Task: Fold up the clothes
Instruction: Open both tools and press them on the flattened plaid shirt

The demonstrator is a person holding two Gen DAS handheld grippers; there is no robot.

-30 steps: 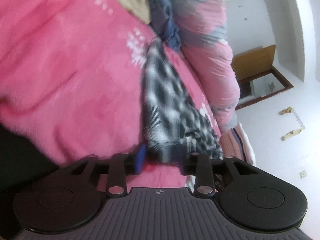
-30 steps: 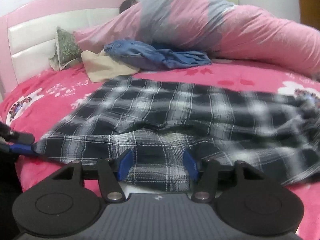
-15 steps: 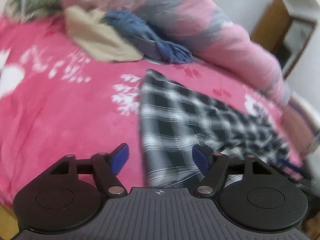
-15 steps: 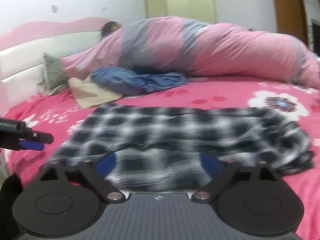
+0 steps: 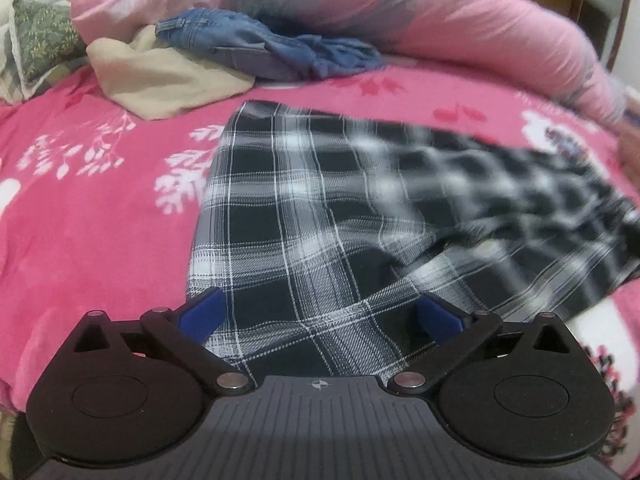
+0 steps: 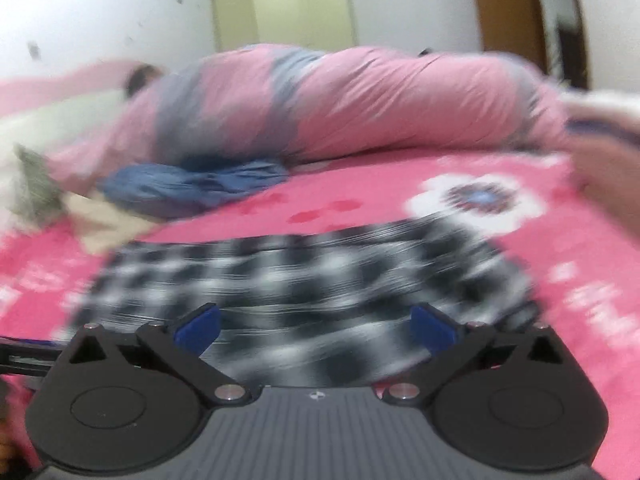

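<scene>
The left gripper [image 5: 319,314] has its two blue-padded fingers [image 5: 200,312] spread wide apart, gripping nothing. The right gripper [image 6: 316,326] is likewise spread wide, its blue fingers [image 6: 434,330] holding nothing; that view is blurred. Both point forward and slightly downward.

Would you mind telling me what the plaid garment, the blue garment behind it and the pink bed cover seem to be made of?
The plaid garment looks like thin woven cloth, perhaps cotton flannel: matte, with visible twill lines. The blue garment looks like denim, judging by its faded blue and stitched seams. The pink bed cover seems a plush fleece, soft and fuzzy with a printed white pattern.
</scene>
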